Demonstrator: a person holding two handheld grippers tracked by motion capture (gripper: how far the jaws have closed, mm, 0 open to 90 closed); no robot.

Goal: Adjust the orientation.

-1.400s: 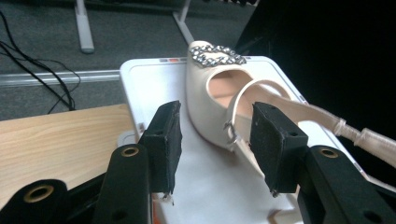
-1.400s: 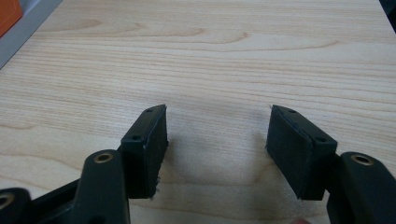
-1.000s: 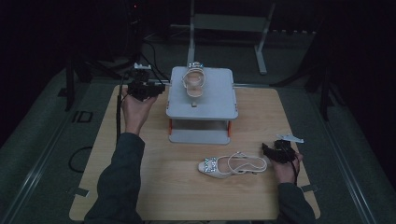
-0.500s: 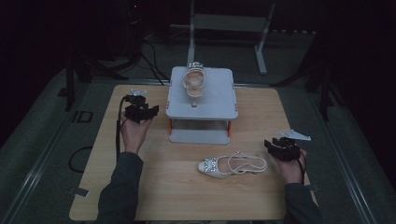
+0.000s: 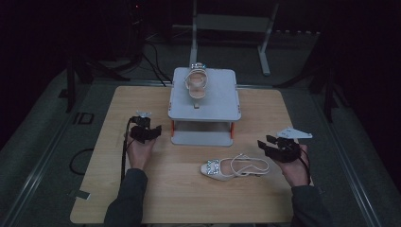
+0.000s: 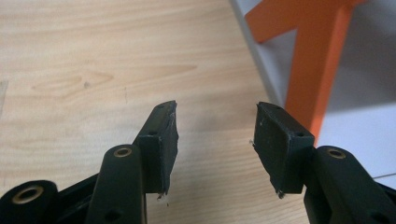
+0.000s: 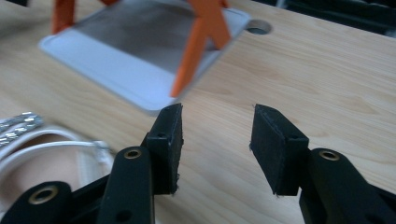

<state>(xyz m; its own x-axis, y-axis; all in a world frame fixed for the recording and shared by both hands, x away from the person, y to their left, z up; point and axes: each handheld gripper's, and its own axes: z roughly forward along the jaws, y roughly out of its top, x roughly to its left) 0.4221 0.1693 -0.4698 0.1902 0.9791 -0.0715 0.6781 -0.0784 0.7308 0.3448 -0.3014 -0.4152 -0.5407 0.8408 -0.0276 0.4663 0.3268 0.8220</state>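
One white strappy sandal (image 5: pixel 235 167) lies on its side on the wooden table (image 5: pixel 142 198), its jewelled toe pointing left. A matching sandal (image 5: pixel 196 82) stands on top of the grey stand (image 5: pixel 222 106). My left gripper (image 5: pixel 157 130) hovers low just left of the stand, and its jaws have just been opening. In the left gripper view it (image 6: pixel 217 112) is open with bare wood between the pads, beside an orange leg (image 6: pixel 317 65). My right gripper (image 5: pixel 264 144) sits just right of the lying sandal's heel. Its jaws have also just been opening (image 7: pixel 217 112), with nothing between them and the sandal (image 7: pixel 42 149) at lower left.
The stand's grey base plate (image 7: pixel 140 42) and orange legs (image 7: pixel 198 46) sit ahead of the right gripper. A round hole (image 7: pixel 258 27) is in the tabletop behind the stand. A metal frame (image 5: pixel 231 28) stands on the floor behind the table. Cables trail at the left.
My left hand has come down from beside the stand's top to near the tabletop, toward the front. My right hand has lifted a little away from the lying sandal's heel.
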